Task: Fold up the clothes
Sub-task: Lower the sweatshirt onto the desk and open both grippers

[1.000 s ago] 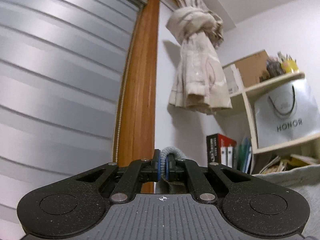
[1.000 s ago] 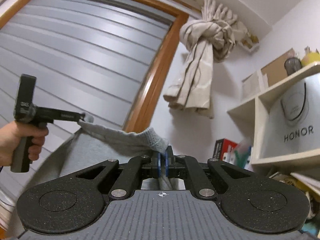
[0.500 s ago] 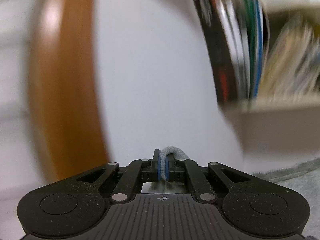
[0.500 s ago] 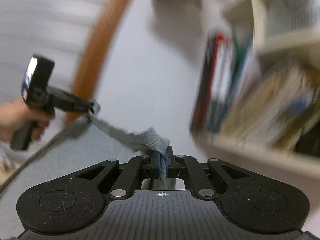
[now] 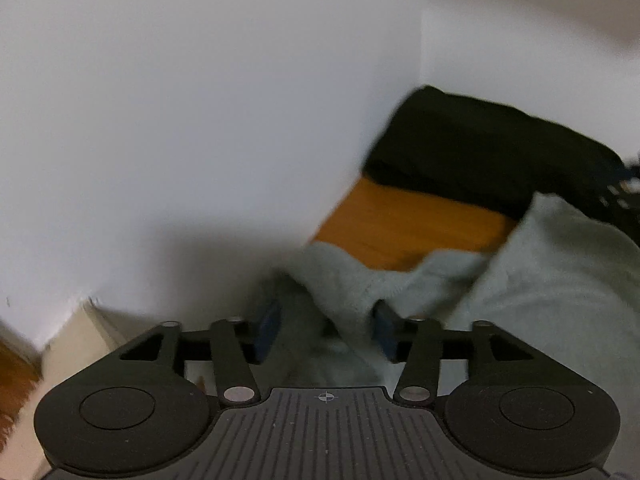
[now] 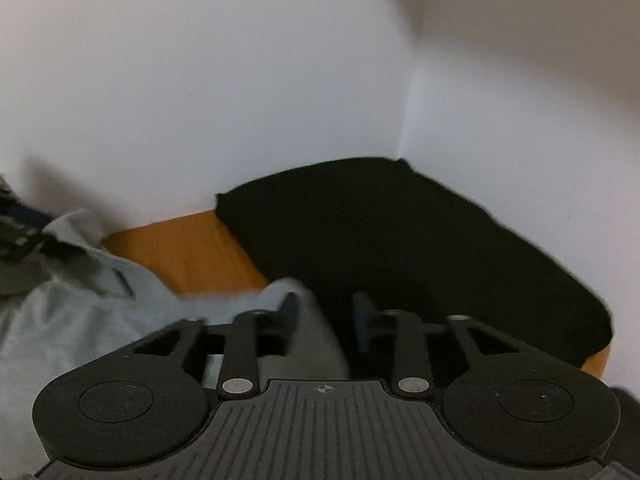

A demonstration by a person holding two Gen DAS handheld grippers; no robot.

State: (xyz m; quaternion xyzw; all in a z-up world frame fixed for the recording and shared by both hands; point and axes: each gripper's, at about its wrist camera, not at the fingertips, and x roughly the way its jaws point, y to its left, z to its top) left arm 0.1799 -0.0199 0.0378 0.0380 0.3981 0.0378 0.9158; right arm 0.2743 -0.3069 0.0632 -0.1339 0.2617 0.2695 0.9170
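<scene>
A grey knit garment [image 5: 552, 280] lies on the orange wooden surface [image 5: 404, 228]. My left gripper [image 5: 326, 330] stands open, its blue pads apart, with a fold of the grey cloth loose between them. In the right wrist view the same grey garment [image 6: 80, 312] spreads to the left. My right gripper [image 6: 324, 320] is open too, and a grey corner of the cloth sits slack between its fingers. Both views are blurred by motion.
A folded black garment [image 6: 420, 240] lies in the corner of the white walls [image 6: 200, 80], just beyond the right gripper; the black garment [image 5: 488, 156] also shows at upper right in the left view. A dark patterned item [image 6: 16, 232] lies at the far left.
Both grippers swung down from high in the room to the wooden surface. Their jaws, shut on the grey garment before, have opened and the cloth now lies loose.
</scene>
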